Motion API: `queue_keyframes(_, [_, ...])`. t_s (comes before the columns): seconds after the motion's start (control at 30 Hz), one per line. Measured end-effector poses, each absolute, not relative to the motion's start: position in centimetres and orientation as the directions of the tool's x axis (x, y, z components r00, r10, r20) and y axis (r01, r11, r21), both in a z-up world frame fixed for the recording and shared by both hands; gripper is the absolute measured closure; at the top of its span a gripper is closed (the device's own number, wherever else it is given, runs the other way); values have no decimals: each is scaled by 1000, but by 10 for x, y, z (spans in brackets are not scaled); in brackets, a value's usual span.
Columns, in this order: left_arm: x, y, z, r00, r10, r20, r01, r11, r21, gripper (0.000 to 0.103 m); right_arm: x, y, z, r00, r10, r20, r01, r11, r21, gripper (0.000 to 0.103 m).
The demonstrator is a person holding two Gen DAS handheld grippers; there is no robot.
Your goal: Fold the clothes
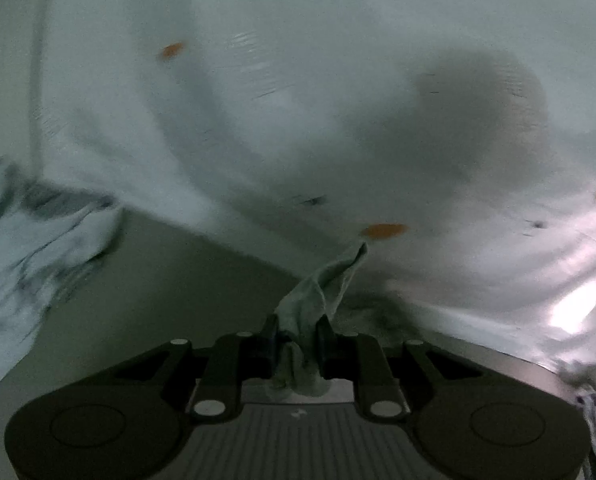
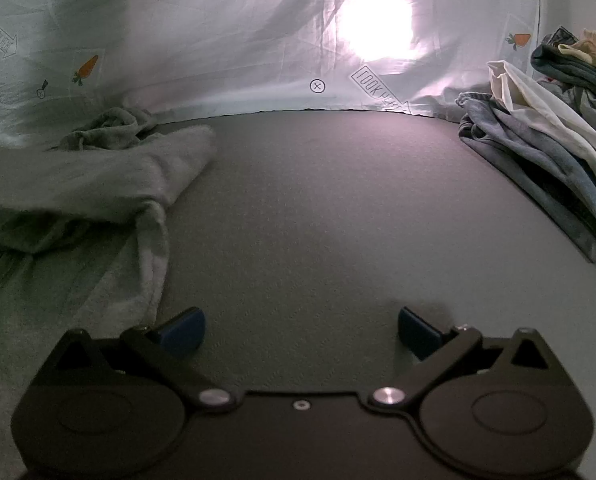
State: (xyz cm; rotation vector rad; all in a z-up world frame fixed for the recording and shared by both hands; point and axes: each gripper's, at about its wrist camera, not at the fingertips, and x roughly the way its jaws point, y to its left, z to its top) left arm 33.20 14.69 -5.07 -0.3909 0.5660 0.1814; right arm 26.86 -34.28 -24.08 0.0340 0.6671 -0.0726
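Note:
In the left wrist view my left gripper [image 1: 298,334] is shut on a bunched fold of pale green cloth [image 1: 322,284], which rises in a twisted peak from between the black fingers [image 1: 272,332]. The picture is blurred by motion. In the right wrist view the pale green garment [image 2: 98,168] lies crumpled at the left side of the grey table mat [image 2: 318,200]. My right gripper [image 2: 300,330] hovers low over the mat, open, with nothing between its blue pads [image 2: 186,330].
A white backdrop sheet [image 2: 218,40] printed with carrots hangs behind the table, with a bright light spot [image 2: 378,28] on it. A pile of several clothes [image 2: 538,140] sits at the right. A white, dark-streaked garment [image 1: 38,248] lies at the left.

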Motion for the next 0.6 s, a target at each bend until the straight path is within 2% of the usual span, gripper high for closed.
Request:
queue_keyframes(0.1, [324,167,-78,783,101,-613,-354,884,-307,83,269,-343,-241,783,-57,-620,78,997,8,0])
queue_keyframes(0.4, [313,189,-167,640,82,-764,-487,813,-320,81,269,-343,-240,782,-55,-621,78,997,9,0])
queue_keyframes(0.6, [309,192,-192,611,82,-788,-505,806,-308,80,269,-343,-240,782,-54,-621,77,997,10,0])
